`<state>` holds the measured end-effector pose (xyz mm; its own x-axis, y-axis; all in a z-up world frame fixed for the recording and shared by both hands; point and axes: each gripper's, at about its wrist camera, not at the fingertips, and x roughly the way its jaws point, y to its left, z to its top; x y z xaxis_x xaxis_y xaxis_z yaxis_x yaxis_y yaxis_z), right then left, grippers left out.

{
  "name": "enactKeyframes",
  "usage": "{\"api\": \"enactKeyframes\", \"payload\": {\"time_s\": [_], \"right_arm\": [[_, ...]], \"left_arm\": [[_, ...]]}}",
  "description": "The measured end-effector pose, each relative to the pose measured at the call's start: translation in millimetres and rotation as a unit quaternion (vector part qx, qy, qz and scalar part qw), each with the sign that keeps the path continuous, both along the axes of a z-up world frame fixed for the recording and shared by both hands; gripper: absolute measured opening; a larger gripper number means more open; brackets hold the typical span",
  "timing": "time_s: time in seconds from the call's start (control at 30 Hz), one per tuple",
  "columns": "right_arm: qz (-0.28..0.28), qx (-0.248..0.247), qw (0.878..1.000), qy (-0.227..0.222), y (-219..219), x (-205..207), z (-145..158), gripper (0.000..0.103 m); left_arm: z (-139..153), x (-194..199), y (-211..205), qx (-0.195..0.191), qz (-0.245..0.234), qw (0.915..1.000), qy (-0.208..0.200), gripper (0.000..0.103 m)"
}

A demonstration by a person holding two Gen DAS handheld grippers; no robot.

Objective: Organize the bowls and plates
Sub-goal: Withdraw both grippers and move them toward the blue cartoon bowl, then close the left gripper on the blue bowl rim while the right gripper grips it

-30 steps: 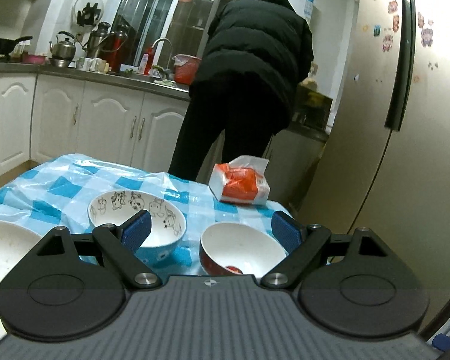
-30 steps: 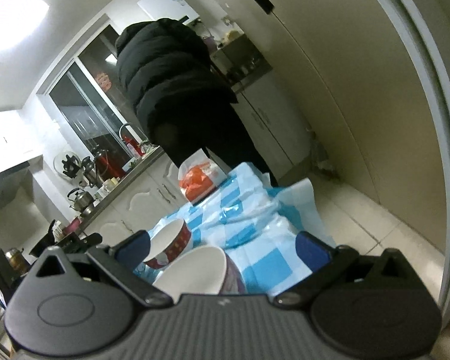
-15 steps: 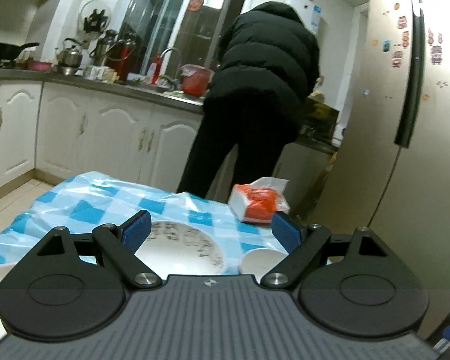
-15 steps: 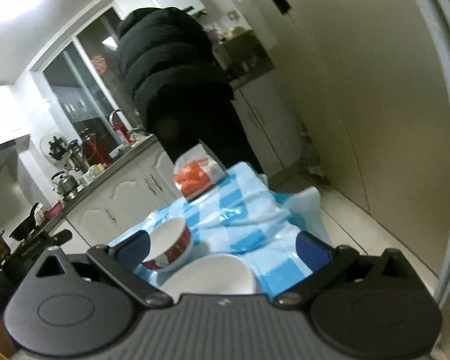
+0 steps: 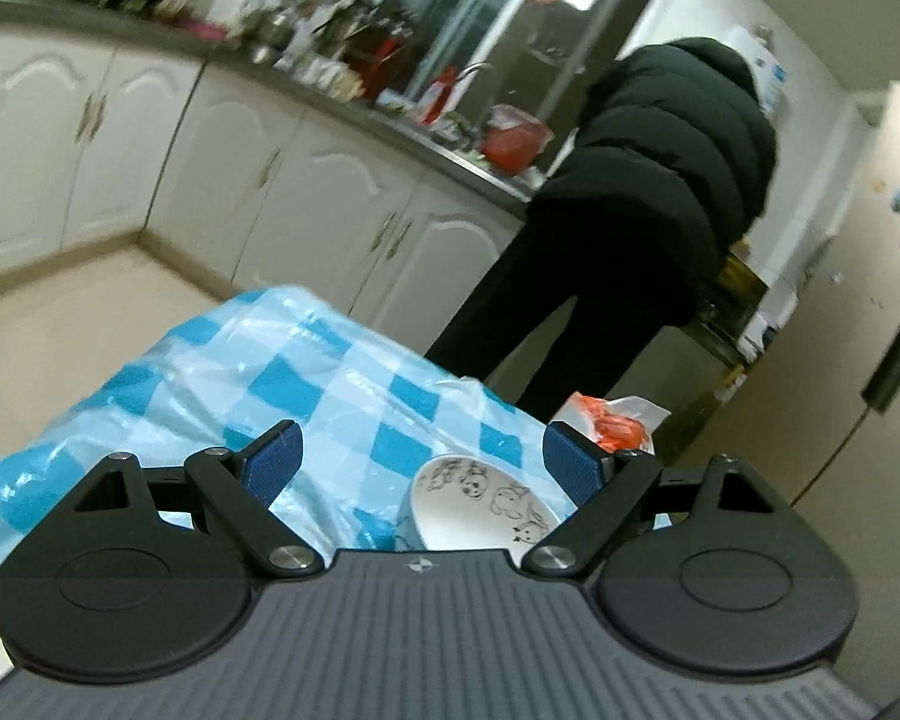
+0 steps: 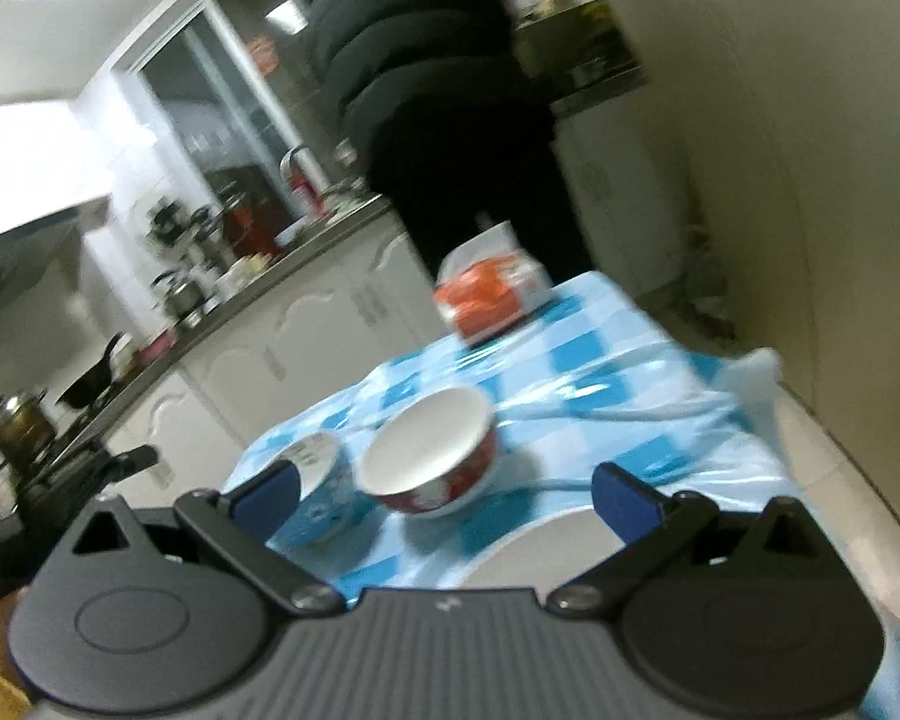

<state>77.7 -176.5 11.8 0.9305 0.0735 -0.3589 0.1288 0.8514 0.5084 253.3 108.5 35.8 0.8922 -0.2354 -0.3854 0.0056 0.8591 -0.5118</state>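
In the left wrist view, a white bowl with cartoon animals (image 5: pixel 480 507) stands on the blue-checked tablecloth (image 5: pixel 306 384), low between the wide-apart blue pads of my open left gripper (image 5: pixel 420 462). The right wrist view shows a red-and-white bowl (image 6: pixel 432 456) in the middle of the cloth and the blue cartoon bowl (image 6: pixel 324 486) to its left, partly behind my left pad. A white plate (image 6: pixel 540 552) lies close under my open right gripper (image 6: pixel 444 495). Neither gripper holds anything.
A person in a black padded jacket (image 5: pixel 648 192) stands at the counter beyond the table. An orange-and-white packet (image 6: pixel 492 294) lies at the table's far edge. White cabinets (image 5: pixel 240 174) run along the left and a fridge (image 5: pixel 870 300) stands to the right.
My left gripper has swung left and tilted; the red bowl has left its view. My right gripper has pulled back and risen, so both bowls and the plate's rim now show ahead.
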Motion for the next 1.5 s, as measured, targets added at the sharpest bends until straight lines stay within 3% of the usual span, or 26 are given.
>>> {"api": "enactKeyframes", "payload": {"time_s": [0.13, 0.37, 0.5, 0.73, 0.9, 0.97, 1.2, 1.3, 1.5], "right_arm": [[0.044, -0.002, 0.999, 0.000, 19.2, 18.6, 6.4, 0.102], [0.090, 0.028, 0.995, 0.032, 44.3, 61.0, 16.5, 0.102], [0.114, 0.035, 0.992, 0.030, 48.0, 88.5, 29.5, 0.102], [0.164, -0.004, 0.985, 0.047, 54.0, 145.1, 40.0, 0.101], [0.203, 0.027, 0.974, 0.098, 47.9, 191.5, 32.0, 0.086], [0.220, 0.033, 0.969, 0.109, 46.0, 204.1, 32.4, 0.086], [0.252, 0.017, 0.960, 0.123, 47.6, 234.7, 35.6, 0.081], [0.263, 0.027, 0.954, 0.142, 47.4, 247.7, 28.9, 0.071], [0.282, 0.055, 0.942, 0.175, 46.3, 265.1, 13.5, 0.068]], "left_arm": [[-1.4, -0.2, 4.1, -0.046, -0.001, 0.9988, 0.017, 0.103], [-0.9, 1.5, 5.7, -0.065, -0.002, 0.9974, 0.032, 0.103], [-0.6, 1.9, -0.4, -0.048, -0.004, 0.9982, 0.035, 0.103], [-5.9, 5.8, -16.4, -0.031, -0.037, 0.9976, 0.050, 0.103], [-8.1, 3.8, -33.7, -0.018, -0.059, 0.9969, 0.048, 0.103], [-9.5, 4.3, -37.9, -0.014, -0.066, 0.9965, 0.049, 0.103], [-18.2, 11.7, -41.5, -0.006, -0.053, 0.9959, 0.073, 0.080], [-23.4, 15.9, -40.4, -0.016, -0.046, 0.9948, 0.089, 0.080], [-24.7, 20.3, -46.5, -0.010, -0.047, 0.9945, 0.093, 0.081]]}}
